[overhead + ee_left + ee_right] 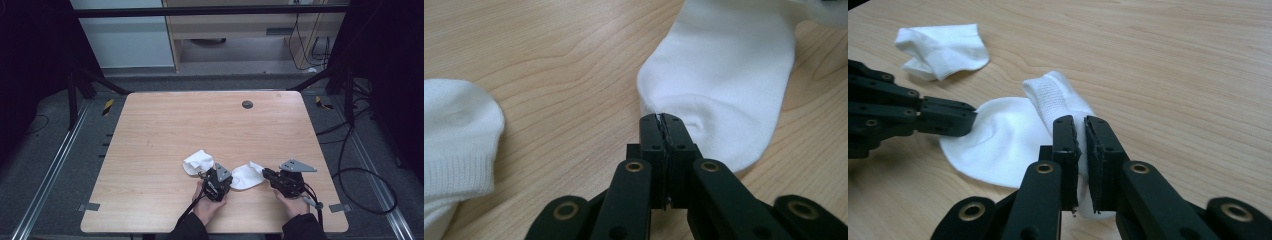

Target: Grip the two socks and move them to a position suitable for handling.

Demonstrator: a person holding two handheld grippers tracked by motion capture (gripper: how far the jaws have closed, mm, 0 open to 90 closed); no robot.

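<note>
Both tongs pinch the limp, light white sock [247, 176] on the surface [165, 130], left tongs [663, 122] at its toe edge, right tongs [1081, 131] at its ribbed cuff, beside a second sock [197, 161].

Hidden and cut-off parts of the two socks

In the left gripper view the second sock [454, 135] runs off the left edge, and the held sock [719, 85] is cut by the top edge; its pinched fabric is lost inside the left gripper [664, 120], while the right gripper [1080, 125] covers the sock's near edge in its own view
</note>
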